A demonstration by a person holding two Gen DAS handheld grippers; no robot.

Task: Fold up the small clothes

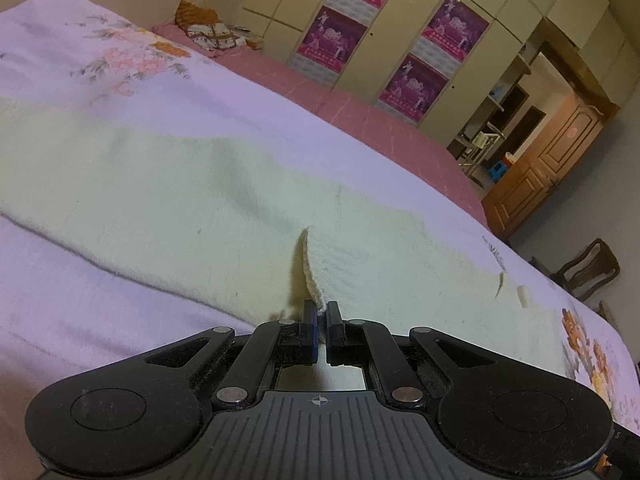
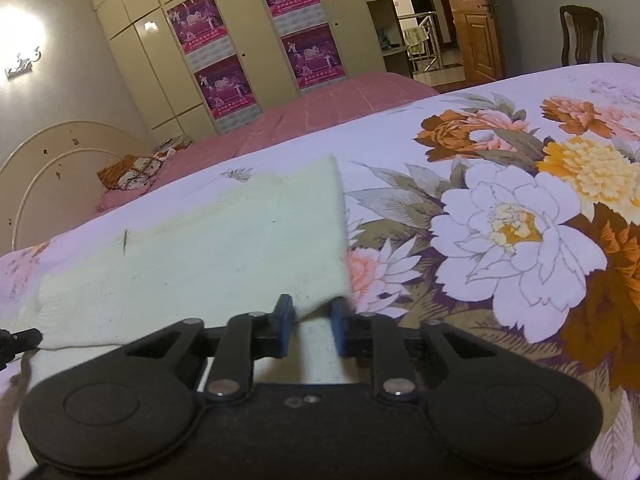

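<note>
A pale cream knitted garment [image 1: 180, 184] lies spread flat on the floral bedsheet [image 1: 100, 320]. My left gripper [image 1: 322, 312] is shut on a raised edge of the garment, pinching a ribbed fold between its pads. In the right wrist view the same garment [image 2: 208, 248] lies ahead and to the left. My right gripper [image 2: 313, 308] is open, its two blue pads standing either side of the garment's near right corner, which dips into the gap between them.
The floral sheet [image 2: 500, 220] covers the bed to the right. A pink blanket [image 2: 320, 108] and a patterned pillow [image 2: 132, 170] lie further back. Wardrobes with purple posters [image 2: 224, 80], a wooden door [image 2: 474, 20] and a chair [image 2: 582, 34] stand beyond.
</note>
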